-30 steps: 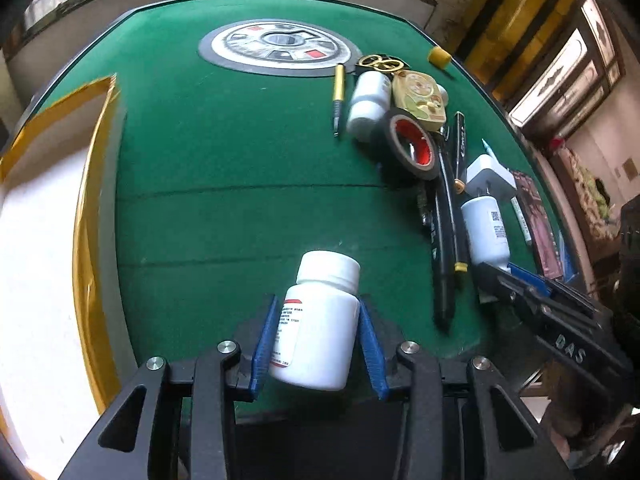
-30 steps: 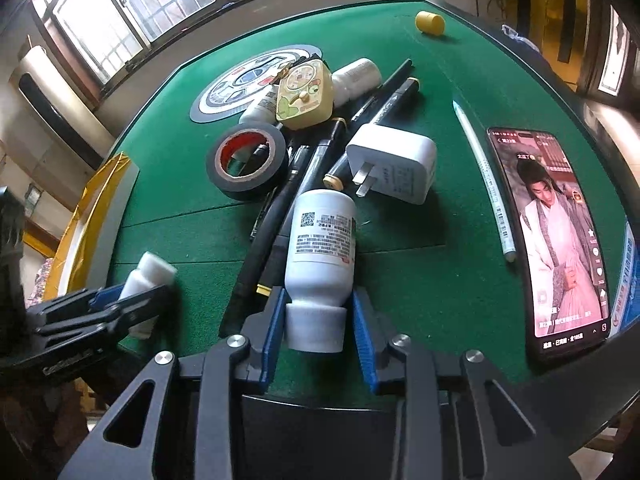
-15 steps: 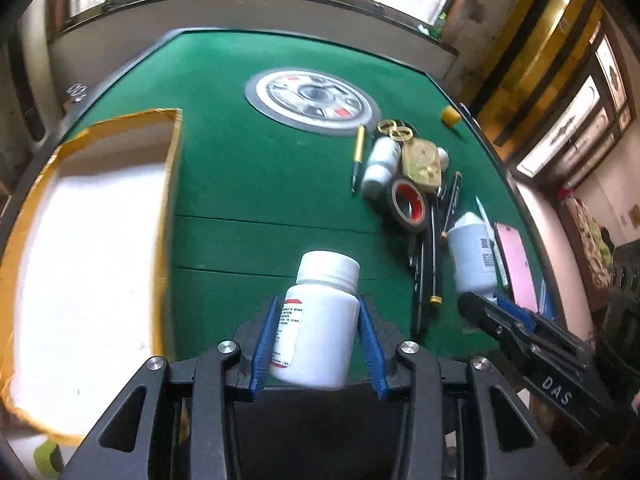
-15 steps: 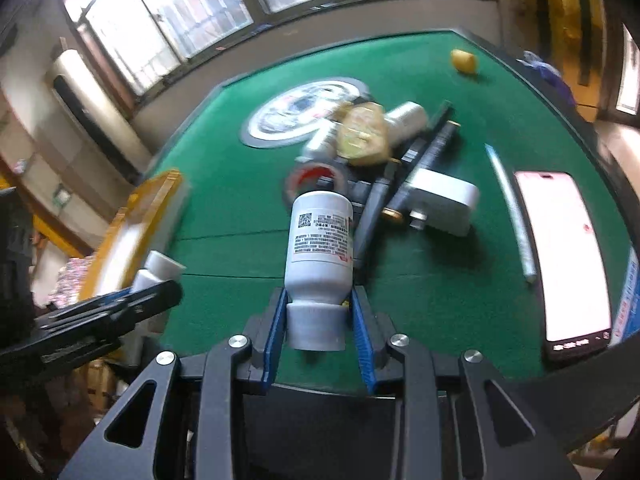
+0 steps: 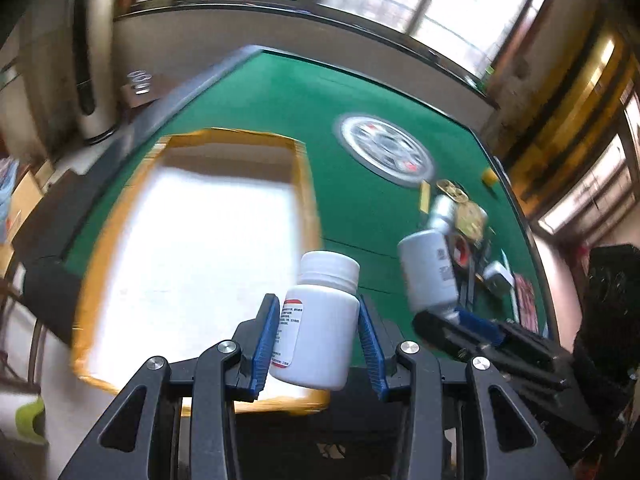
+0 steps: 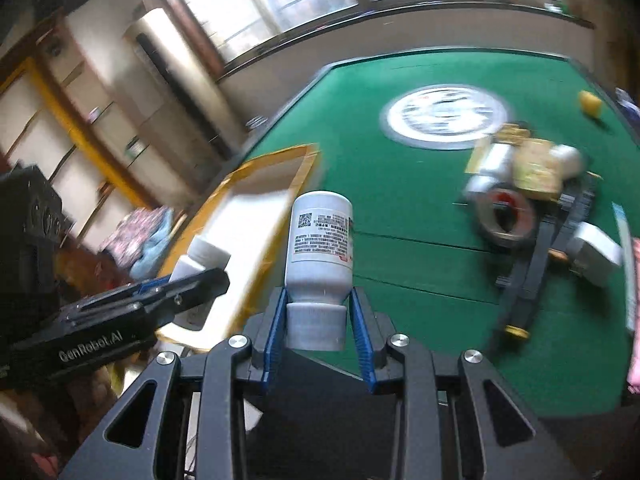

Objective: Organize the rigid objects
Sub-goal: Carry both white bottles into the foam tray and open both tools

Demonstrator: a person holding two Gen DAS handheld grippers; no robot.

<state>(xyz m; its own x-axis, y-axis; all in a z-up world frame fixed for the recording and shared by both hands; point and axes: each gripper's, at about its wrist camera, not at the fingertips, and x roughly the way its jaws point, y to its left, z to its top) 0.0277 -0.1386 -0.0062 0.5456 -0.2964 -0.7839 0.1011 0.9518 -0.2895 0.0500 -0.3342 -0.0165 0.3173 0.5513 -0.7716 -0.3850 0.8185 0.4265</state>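
My left gripper (image 5: 318, 340) is shut on a small white pill bottle (image 5: 320, 320) with a red-edged label, held in the air above the near right corner of a shallow yellow-rimmed box (image 5: 200, 248) with a white floor. My right gripper (image 6: 318, 320) is shut on the cap end of a taller white bottle (image 6: 320, 248), bottom pointing away, just right of the box (image 6: 256, 200). The taller bottle (image 5: 428, 268) and right gripper (image 5: 472, 324) show at the right of the left wrist view. The left gripper (image 6: 192, 284) shows in the right wrist view.
On the green table (image 6: 400, 184), a pile at the right holds a black tape roll (image 6: 504, 216), a white charger (image 6: 592, 256), black pens (image 6: 536, 264), a yellow case (image 6: 536, 168) and a small bottle (image 6: 488, 168). A round emblem (image 6: 444, 116) and yellow cap (image 6: 590, 102) lie farther back.
Both grippers have lifted their bottles off the table and swung left. The yellow-rimmed box now lies beneath the left bottle, and the pile has slid to the right of both views.
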